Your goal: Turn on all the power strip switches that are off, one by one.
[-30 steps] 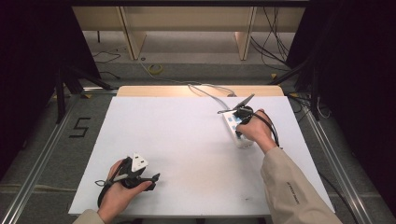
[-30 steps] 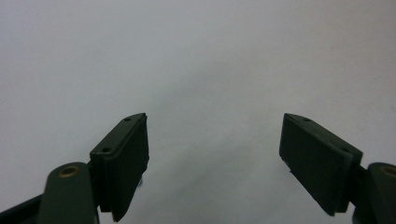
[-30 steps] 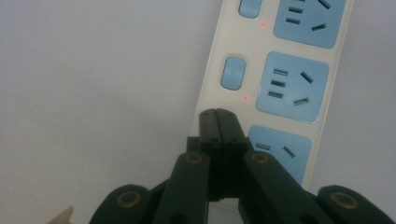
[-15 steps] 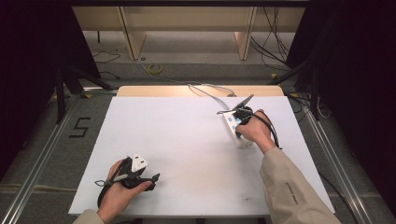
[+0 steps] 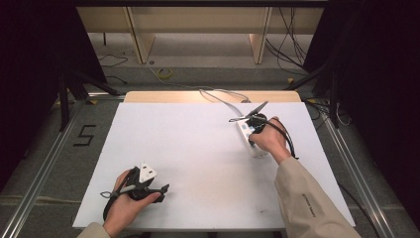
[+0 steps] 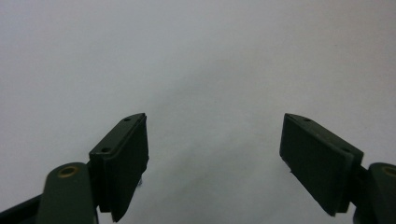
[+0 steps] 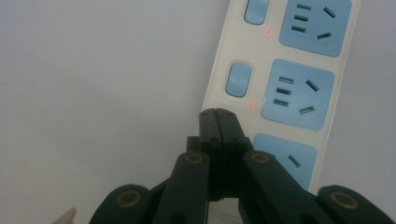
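Observation:
A white power strip with blue sockets lies on the right half of the white table. My right gripper points down at it. In the right gripper view the jaws are pressed together with nothing between them. Their tips lie over the strip just below a blue rocker switch. Small red lamps glow beside the switches. My left gripper lies low near the table's front left. Its jaws stand wide apart over bare white surface.
The strip's white cable runs off the table's far edge. A wooden bench and loose cables lie on the floor beyond. Metal rails flank the table, and a "5" marks the floor at left.

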### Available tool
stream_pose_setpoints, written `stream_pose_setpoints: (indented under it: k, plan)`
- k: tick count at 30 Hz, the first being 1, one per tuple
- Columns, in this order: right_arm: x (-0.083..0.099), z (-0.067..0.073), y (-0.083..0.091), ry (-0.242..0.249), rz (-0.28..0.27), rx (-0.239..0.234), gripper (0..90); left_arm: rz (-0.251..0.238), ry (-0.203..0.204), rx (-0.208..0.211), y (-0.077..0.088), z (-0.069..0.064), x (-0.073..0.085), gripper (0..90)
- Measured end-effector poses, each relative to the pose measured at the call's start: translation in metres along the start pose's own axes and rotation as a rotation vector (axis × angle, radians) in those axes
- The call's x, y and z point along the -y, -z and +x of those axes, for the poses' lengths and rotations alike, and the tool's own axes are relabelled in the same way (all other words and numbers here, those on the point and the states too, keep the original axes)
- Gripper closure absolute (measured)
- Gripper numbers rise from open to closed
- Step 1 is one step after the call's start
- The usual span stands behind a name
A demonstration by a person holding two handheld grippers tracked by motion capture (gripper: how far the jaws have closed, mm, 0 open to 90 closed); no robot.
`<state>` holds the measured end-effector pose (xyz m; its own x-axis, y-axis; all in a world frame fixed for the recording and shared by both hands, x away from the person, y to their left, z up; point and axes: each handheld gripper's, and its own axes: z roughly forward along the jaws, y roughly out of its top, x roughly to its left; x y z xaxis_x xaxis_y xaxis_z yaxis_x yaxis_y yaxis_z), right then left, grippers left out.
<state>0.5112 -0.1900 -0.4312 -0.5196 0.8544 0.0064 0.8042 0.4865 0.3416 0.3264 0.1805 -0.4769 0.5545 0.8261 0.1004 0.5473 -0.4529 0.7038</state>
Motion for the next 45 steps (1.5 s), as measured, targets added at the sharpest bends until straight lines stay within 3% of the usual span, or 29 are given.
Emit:
stream_pose_setpoints:
  k: [6,19,35,45]
  plan:
    - [0.002,-0.001,0.007,-0.01,-0.045,-0.001,90.0,0.006,0.001,0.001,0.0,0.0,0.0,23.5]
    - [0.009,0.003,0.017,0.012,-0.079,-0.039,90.0,0.002,0.005,0.001,-0.001,-0.001,0.0,23.5]
    - [0.033,0.014,0.019,0.081,-0.184,-0.084,85.5,0.006,0.008,0.006,-0.002,-0.001,0.0,23.4]
    - [0.04,0.023,0.024,0.119,-0.207,-0.106,78.2,0.003,0.01,0.007,-0.002,-0.001,0.001,23.4]
